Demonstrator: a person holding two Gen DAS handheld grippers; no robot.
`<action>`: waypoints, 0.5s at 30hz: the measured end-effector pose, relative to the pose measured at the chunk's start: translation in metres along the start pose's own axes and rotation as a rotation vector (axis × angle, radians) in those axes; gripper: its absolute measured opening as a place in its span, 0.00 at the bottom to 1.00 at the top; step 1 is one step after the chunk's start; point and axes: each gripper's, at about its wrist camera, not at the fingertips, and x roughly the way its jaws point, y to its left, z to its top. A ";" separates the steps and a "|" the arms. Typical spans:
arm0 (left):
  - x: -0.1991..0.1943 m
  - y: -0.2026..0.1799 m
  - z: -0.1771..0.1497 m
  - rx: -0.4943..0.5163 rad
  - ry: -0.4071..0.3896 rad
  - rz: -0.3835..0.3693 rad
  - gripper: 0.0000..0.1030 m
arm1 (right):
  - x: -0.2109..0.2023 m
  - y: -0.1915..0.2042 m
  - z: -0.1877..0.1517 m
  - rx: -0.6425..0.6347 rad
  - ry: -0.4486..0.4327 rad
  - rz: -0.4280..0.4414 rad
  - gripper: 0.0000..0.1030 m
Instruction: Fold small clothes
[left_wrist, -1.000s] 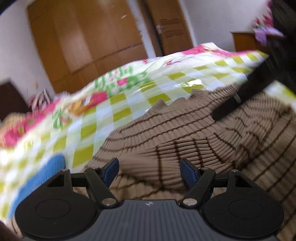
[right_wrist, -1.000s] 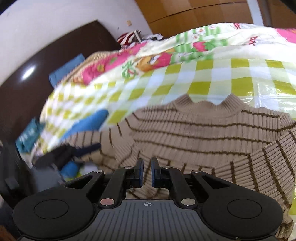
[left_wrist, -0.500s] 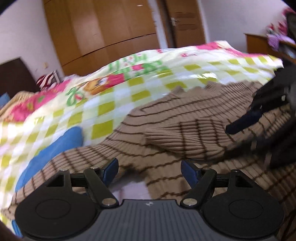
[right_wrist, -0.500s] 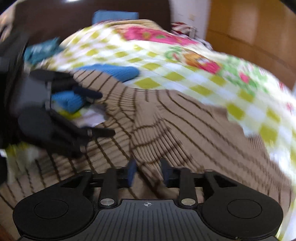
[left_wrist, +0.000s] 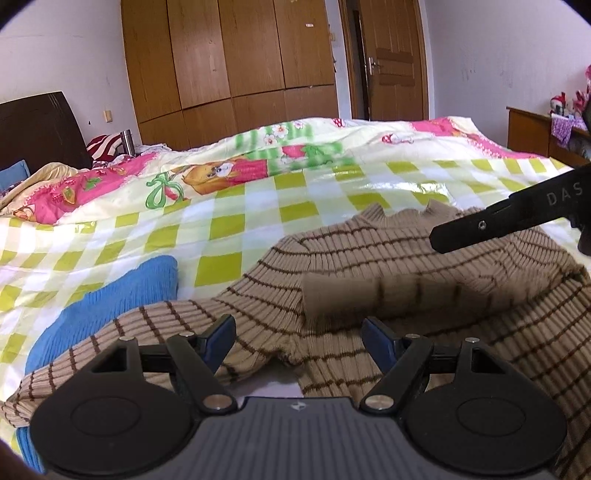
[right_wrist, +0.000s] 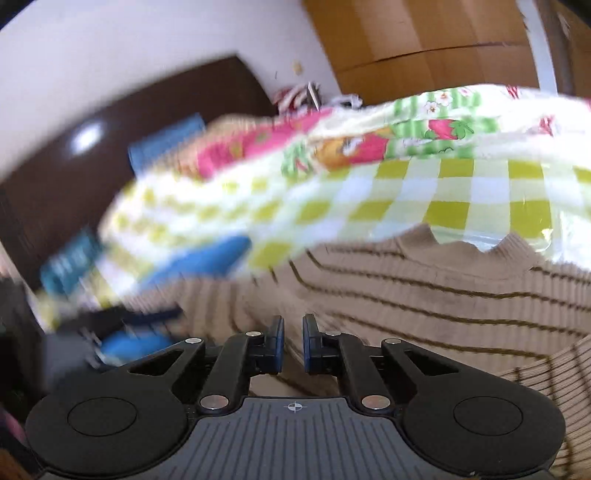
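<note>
Fingers (left_wrist: 225, 332) of left gripper (left_wrist: 299, 341) were spread wide w/ nothing held, over the near sleeve, prob. ready to pinch it. Right gripper (right_wrist: 293, 345) fingers were nearly closed, empty. Striped sweater (left_wrist: 424, 266) lay flat on the bed (left_wrist: 258, 218), one sleeve folded across the chest.

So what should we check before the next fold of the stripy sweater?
1. Sweater flat on the bed cover: not ok, lower edge bunched near the left claw.
2. One sleeve folded across the body: ok.
3. Left claw open and free: ok.
4. Right claw holding cloth: cannot tell; nearly closed, picture blurred.
5. Blue cloth out of the way: not ok, it lies partly under the sweater's edge.
</note>
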 end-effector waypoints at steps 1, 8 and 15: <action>-0.001 0.000 0.001 -0.001 -0.004 0.000 0.86 | 0.001 -0.006 -0.002 0.051 -0.002 0.037 0.08; 0.004 -0.015 0.005 0.068 -0.013 -0.021 0.88 | 0.012 -0.004 -0.022 -0.013 0.081 -0.032 0.12; 0.041 -0.042 0.031 0.106 -0.047 -0.068 0.88 | -0.022 -0.009 -0.034 -0.116 0.075 -0.240 0.17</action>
